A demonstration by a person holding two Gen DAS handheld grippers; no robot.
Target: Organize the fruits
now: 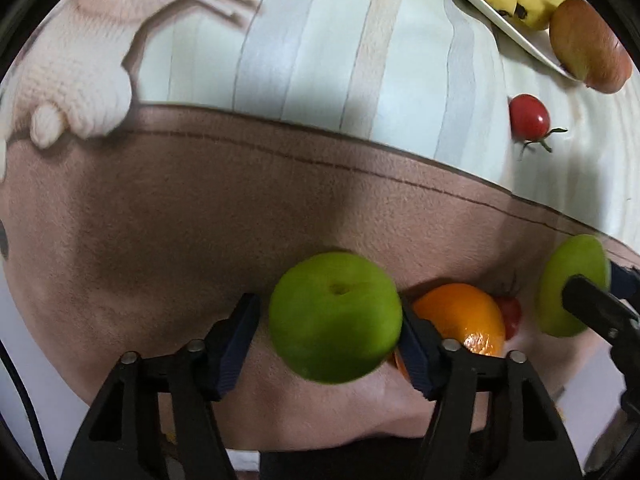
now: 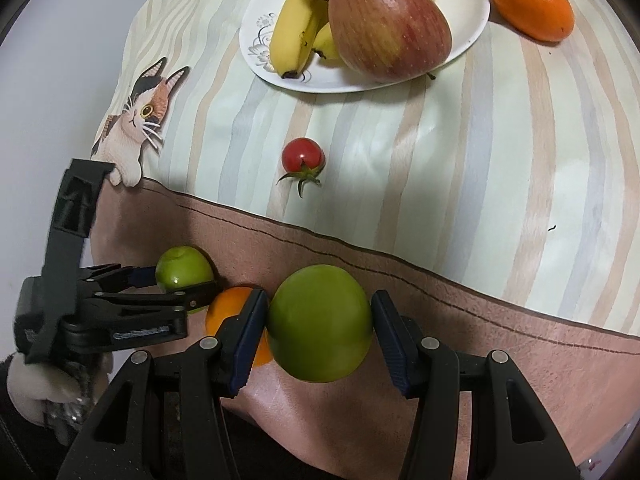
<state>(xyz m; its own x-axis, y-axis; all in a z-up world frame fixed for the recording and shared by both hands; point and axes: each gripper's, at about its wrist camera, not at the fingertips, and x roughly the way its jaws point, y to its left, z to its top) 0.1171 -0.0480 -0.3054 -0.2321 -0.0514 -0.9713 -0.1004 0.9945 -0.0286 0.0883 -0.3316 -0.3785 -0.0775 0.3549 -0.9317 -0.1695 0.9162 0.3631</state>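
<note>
Beyond the plate (image 2: 476, 20), only the right view shows 1 orange (image 2: 532, 4)

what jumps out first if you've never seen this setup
Two green apples, one between each gripper's fingers: the left apple and the right apple, low over the brown cloth edge. Behind them, a white plate heaped with bananas and a big red apple.

The table (image 2: 520, 184), under a striped cloth with a brown border, carries a white plate (image 2: 476, 20) at upper centre, an orange (image 2: 532, 4) upper right, and a tomato (image 2: 303, 155) mid-frame.
</note>
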